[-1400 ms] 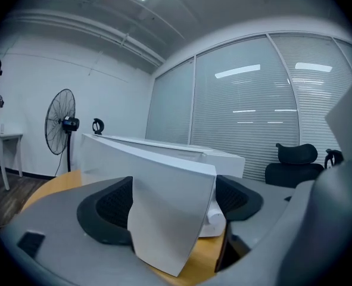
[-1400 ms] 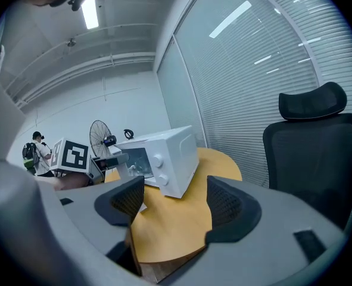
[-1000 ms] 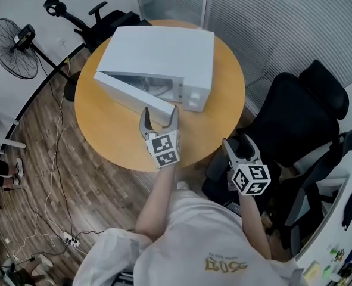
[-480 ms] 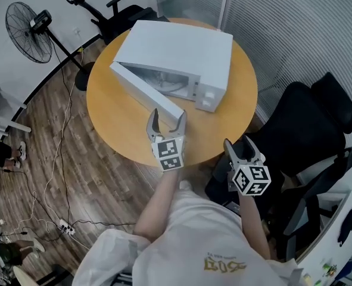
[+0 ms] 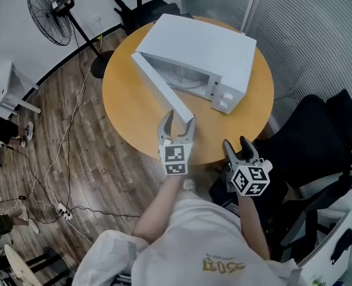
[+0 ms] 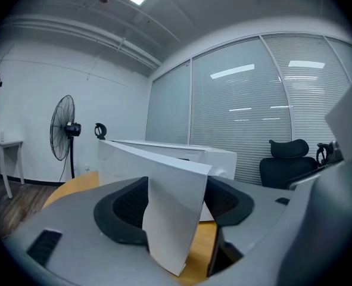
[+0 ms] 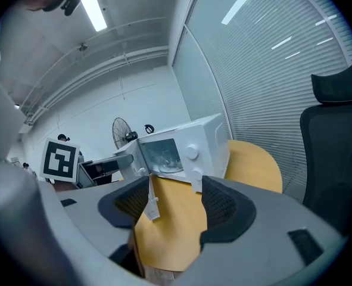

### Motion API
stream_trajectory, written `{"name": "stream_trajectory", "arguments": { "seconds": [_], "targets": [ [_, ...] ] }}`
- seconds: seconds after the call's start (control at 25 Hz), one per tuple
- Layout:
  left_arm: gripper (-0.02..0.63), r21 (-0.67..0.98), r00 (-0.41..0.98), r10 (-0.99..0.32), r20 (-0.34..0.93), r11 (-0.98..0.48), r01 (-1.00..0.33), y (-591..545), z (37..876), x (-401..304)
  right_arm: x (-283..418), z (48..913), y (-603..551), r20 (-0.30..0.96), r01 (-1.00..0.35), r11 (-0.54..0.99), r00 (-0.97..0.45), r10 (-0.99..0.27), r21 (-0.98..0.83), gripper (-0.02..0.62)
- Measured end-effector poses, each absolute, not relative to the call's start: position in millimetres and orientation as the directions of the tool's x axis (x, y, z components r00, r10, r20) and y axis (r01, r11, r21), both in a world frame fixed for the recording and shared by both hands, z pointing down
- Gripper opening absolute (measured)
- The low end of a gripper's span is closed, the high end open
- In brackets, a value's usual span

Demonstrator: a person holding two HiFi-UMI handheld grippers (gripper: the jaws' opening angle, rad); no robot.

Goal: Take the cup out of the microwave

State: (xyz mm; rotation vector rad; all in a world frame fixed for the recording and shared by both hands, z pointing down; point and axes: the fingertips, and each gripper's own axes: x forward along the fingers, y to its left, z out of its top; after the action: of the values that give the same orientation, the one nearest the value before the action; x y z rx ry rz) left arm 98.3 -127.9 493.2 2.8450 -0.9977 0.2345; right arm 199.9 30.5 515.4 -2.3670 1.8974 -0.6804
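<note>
A white microwave (image 5: pixel 208 46) stands on the round wooden table (image 5: pixel 125 115) with its door (image 5: pixel 161 88) swung wide open toward me. My left gripper (image 5: pixel 179 119) is at the door's free end. Its jaws have just been closing, and the door edge (image 6: pixel 173 213) stands between them with a gap still showing, so it is open. My right gripper (image 5: pixel 236 143) hovers off the table's near right rim; its jaws have also just been closing, with nothing between them. The cavity (image 7: pixel 162 155) shows pale glassy shapes, and I cannot make out a cup.
A black office chair (image 5: pixel 318 142) stands close by my right gripper at the table's right. A standing fan (image 5: pixel 47 5) and another chair (image 5: pixel 146 5) are beyond the table. Cables (image 5: pixel 59 159) trail over the wooden floor on the left. Glass walls with blinds lie behind.
The microwave door has swung further open, from slightly ajar to wide. My left gripper stayed at the door's free end as it came toward me. The right gripper shifted a little.
</note>
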Motion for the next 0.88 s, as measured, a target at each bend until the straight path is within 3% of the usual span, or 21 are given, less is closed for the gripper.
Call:
{"name": "stream_trajectory", "arguments": {
  "seconds": [0.68,0.88],
  "targets": [
    [0.227,0.114,0.727,-0.664,0.177,-0.72,-0.685,-120.4,496.5,61.8,186.0,539.9,39.6,0.357,-0.921,-0.235,0.116,-0.927,-0.311,0.255],
    [0.207,0.123,0.699,-0.694,0.174,-0.689,-0.714,-121.3,495.4,45.5,191.0,519.6,43.2,0.318,-0.934,-0.215,0.119,-0.941,-0.286,0.253]
  ]
}}
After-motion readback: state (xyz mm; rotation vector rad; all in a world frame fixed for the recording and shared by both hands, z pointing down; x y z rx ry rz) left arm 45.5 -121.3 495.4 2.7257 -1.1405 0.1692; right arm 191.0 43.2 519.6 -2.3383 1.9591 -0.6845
